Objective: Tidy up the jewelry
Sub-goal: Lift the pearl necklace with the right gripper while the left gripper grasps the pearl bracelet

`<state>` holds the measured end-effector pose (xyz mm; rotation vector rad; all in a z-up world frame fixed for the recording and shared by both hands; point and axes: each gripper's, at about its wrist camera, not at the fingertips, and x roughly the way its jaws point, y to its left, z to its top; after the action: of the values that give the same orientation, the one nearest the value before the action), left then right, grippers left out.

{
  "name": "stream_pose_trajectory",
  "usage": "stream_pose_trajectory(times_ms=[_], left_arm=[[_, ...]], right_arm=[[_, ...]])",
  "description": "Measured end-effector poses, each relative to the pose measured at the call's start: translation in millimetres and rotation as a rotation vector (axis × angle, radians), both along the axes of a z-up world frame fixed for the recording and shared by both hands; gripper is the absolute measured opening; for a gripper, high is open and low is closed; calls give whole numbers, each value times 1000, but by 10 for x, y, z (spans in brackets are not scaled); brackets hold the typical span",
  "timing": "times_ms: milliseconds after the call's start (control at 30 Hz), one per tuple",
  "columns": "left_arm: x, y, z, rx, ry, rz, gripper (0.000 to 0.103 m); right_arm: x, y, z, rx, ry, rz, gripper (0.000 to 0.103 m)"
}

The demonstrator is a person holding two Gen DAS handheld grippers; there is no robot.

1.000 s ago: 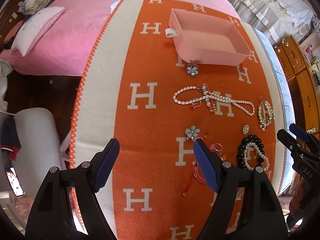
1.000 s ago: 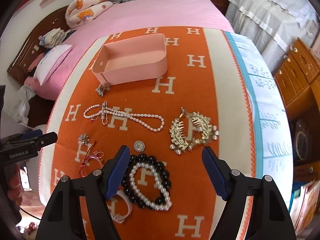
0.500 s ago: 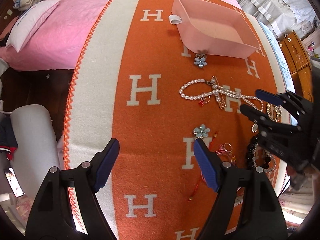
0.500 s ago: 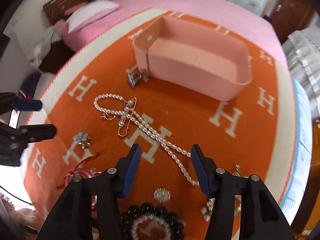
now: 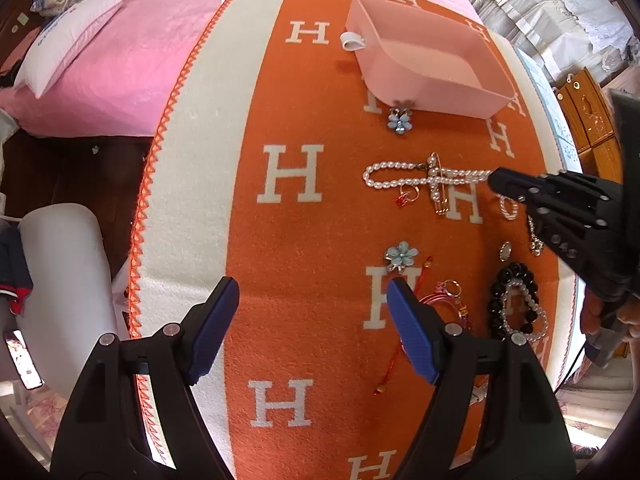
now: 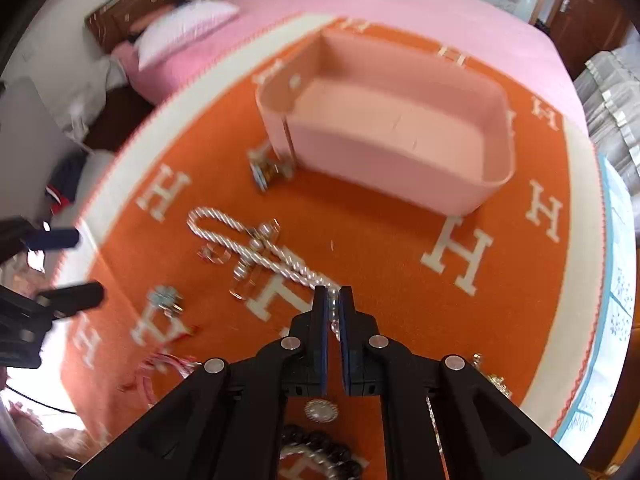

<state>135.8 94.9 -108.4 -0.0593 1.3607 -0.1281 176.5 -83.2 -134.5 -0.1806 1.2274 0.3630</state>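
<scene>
A white pearl necklace [image 5: 404, 174] with a gold pin lies across the orange blanket [image 5: 320, 216]. My right gripper [image 6: 333, 298] is shut on the pearl necklace [image 6: 248, 240] near its right end; it also shows in the left wrist view [image 5: 500, 180]. An empty pink box [image 5: 428, 64] [image 6: 400, 128] stands beyond. My left gripper [image 5: 312, 300] is open and empty above the blanket's near part. Two blue flower brooches [image 5: 400, 122] [image 5: 400, 256], a red string bracelet [image 5: 440, 300] and a black and pearl bead bracelet [image 5: 516, 304] lie around.
The blanket covers a pink bed [image 5: 152, 40] with a white pillow [image 5: 68, 44] at the left. A small round pendant [image 6: 320, 410] lies under my right gripper. A wooden dresser [image 5: 592, 120] stands at the right. The floor drops off at the left edge.
My right gripper moved forward and down to the necklace and closed from open onto the pearls. My left gripper stayed open and shifted slightly forward.
</scene>
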Motion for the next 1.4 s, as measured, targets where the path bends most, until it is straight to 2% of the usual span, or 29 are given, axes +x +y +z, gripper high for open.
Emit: stream_pose_trajectory(times_ms=[433,567,767,900,1100,1400], left_arm=[[-106,-180,350,-28,-75,-59,75],[-109,-242,509,-34,-106,-92,75],[-97,-374,760,-42,-152,-152,74],[-76,-549,876,-56,-164,-218,74],[-117,-1018,911,-88,-155,-386,74],[-541,-1924,699,-157,-86,-688,73]], right_arm=[[-459,-120,1494,196,-239,-77,4],[-672,-137,1963,238,-287,-117,4],[-941,-305,2437,289,-318,-181,4],[-1107,-458,2670,297,-330,-221,4],[-1352,-764,2875,304,-357,-308,4],[-1747,-1330,2756,274,-344,-459,4]])
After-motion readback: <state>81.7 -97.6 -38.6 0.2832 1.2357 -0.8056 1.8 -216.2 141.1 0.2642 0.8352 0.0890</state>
